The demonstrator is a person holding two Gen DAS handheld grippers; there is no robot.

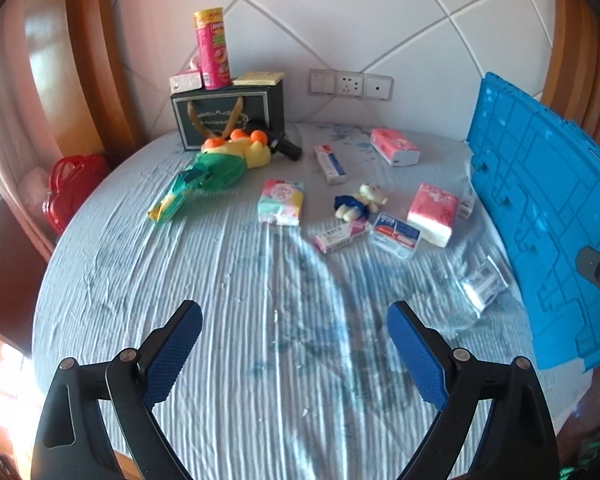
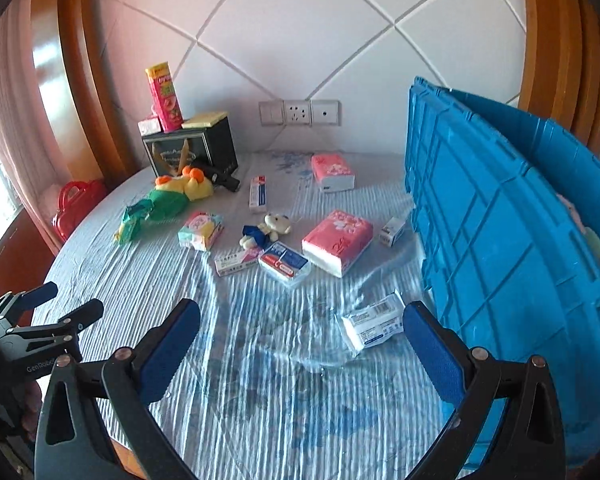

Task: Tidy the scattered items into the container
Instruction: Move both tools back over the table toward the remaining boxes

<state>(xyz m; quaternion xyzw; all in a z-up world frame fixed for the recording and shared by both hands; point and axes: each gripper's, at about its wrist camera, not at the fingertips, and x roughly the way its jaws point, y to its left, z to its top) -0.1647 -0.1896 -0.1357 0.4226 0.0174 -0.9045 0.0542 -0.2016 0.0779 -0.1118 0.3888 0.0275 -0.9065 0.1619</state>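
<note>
both tongs (image 1: 295, 322) (image 2: 301, 322) gape empty; two pink tissue packs (image 2: 337, 242) (image 2: 333, 172) lie apart.

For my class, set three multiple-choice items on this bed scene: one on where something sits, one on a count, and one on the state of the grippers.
1. Where does the tall pink snack can stand?
A. on the dark box
B. inside the blue crate
C. on the sheet beside the small teddy

2. How many pink tissue packs lie on the bed?
A. one
B. two
C. four

3. How is the right gripper?
A. shut on the white packet
B. shut on nothing
C. open, holding nothing

Key: 1 A, the can rests on the dark box by the headboard. 2 B, one pack lies near the wall and one near the blue crate. 3 C, its jaws stand wide apart above the sheet.
</note>
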